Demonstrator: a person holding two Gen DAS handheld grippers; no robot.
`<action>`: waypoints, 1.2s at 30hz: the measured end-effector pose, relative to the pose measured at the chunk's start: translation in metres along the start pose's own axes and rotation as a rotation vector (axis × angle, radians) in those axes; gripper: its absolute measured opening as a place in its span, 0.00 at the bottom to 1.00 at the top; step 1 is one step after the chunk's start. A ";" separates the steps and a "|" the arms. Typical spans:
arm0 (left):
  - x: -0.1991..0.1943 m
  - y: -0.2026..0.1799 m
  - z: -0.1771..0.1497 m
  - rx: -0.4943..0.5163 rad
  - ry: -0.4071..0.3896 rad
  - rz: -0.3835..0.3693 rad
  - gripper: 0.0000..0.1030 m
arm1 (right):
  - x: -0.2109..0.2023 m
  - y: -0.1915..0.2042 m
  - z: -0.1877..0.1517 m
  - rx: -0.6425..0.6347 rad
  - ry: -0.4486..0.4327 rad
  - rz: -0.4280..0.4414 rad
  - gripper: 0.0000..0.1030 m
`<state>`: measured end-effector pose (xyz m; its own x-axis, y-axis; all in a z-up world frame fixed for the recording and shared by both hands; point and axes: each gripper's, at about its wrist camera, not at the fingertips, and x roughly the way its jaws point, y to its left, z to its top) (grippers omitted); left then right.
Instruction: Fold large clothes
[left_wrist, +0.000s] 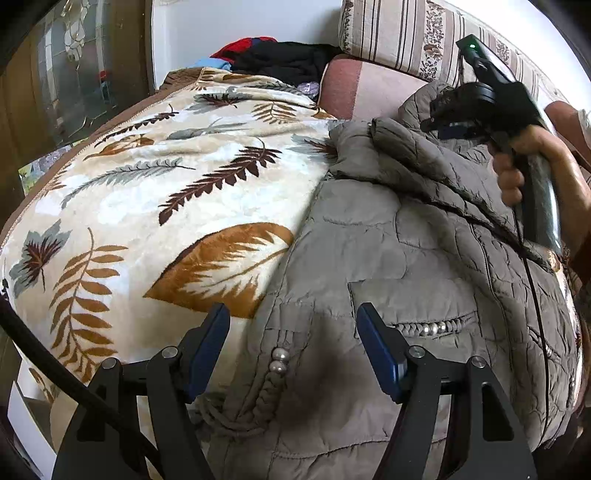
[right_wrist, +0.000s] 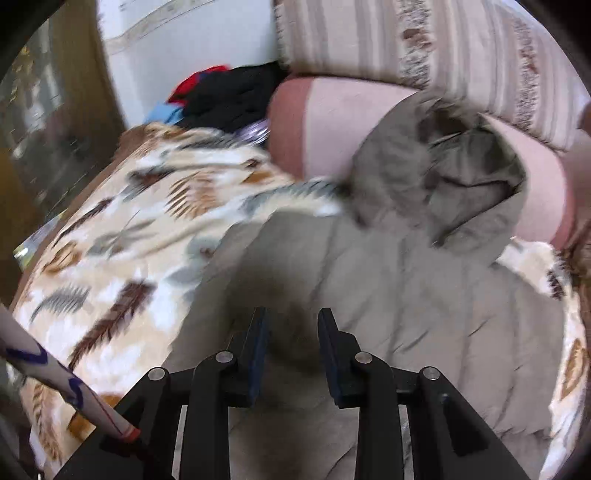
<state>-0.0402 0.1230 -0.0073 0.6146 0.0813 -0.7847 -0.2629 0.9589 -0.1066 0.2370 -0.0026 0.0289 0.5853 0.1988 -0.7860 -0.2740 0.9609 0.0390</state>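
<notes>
Grey quilted jacket (left_wrist: 424, 266) spread over the leaf-patterned blanket (left_wrist: 147, 192), its hood (right_wrist: 472, 177) against the pink bolster (right_wrist: 325, 122). Left tool (left_wrist: 293, 343) poised above the jacket's hem, jaws wide apart, empty. Right tool (right_wrist: 291, 350) above the jacket, jaws parted, holding nothing.

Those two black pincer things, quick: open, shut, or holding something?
Left gripper: open, empty, above the grey-brown quilted jacket.
Right gripper: open, empty.
</notes>
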 end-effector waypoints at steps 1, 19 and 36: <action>0.001 -0.001 0.000 0.003 0.006 -0.001 0.68 | 0.008 -0.005 0.006 0.021 0.009 -0.018 0.29; 0.007 0.004 0.009 0.032 0.039 0.048 0.73 | 0.015 -0.008 -0.035 0.045 0.115 0.142 0.44; 0.079 -0.001 0.016 -0.009 0.263 -0.148 0.64 | -0.159 -0.284 -0.294 0.533 0.190 -0.138 0.75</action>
<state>0.0208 0.1326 -0.0590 0.4330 -0.1333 -0.8915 -0.1919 0.9527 -0.2356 -0.0021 -0.3635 -0.0387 0.4277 0.0744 -0.9009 0.2456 0.9495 0.1950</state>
